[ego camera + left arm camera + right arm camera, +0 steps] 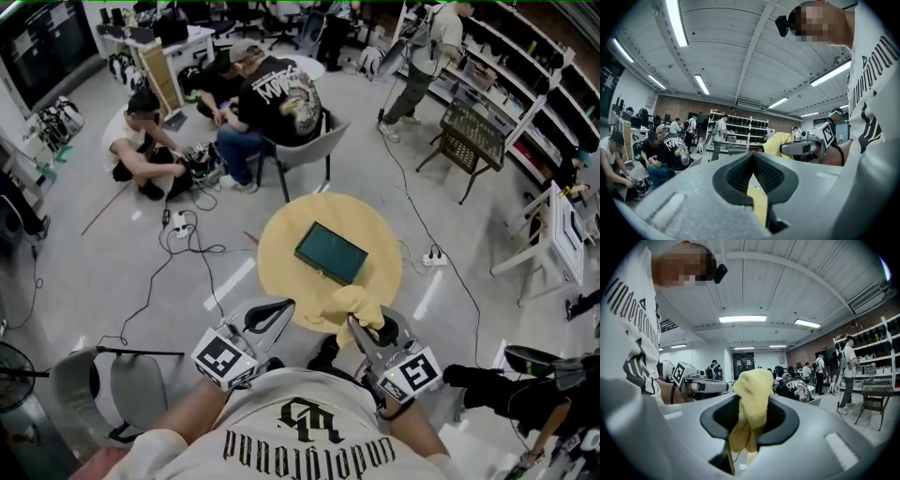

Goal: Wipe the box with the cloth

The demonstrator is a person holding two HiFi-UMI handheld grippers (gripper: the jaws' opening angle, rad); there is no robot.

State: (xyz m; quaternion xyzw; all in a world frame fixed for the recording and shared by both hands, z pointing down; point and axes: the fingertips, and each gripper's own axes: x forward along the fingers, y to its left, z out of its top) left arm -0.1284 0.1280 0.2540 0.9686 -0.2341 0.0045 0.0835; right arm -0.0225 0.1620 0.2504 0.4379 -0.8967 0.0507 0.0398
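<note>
Step in hand, as we judge it: cloth gripped, wiping not yet begun. The right claw [362,324] is clenched on the fluffy yellow cloth [361,302] at the near edge of the round yellow counter [281,234], the dark green rectangular box [331,253] lies flat near the counter's middle, apart from the cloth, and the left claw [275,312] is closed on nothing. The next move calls for lowering the cloth onto the box top, the left claw perhaps steadying the box. Both gripper views tilt up at ceiling and room, so neither shows the box, and we cannot tell whether the cloth's hanging end touches the counter.
</note>
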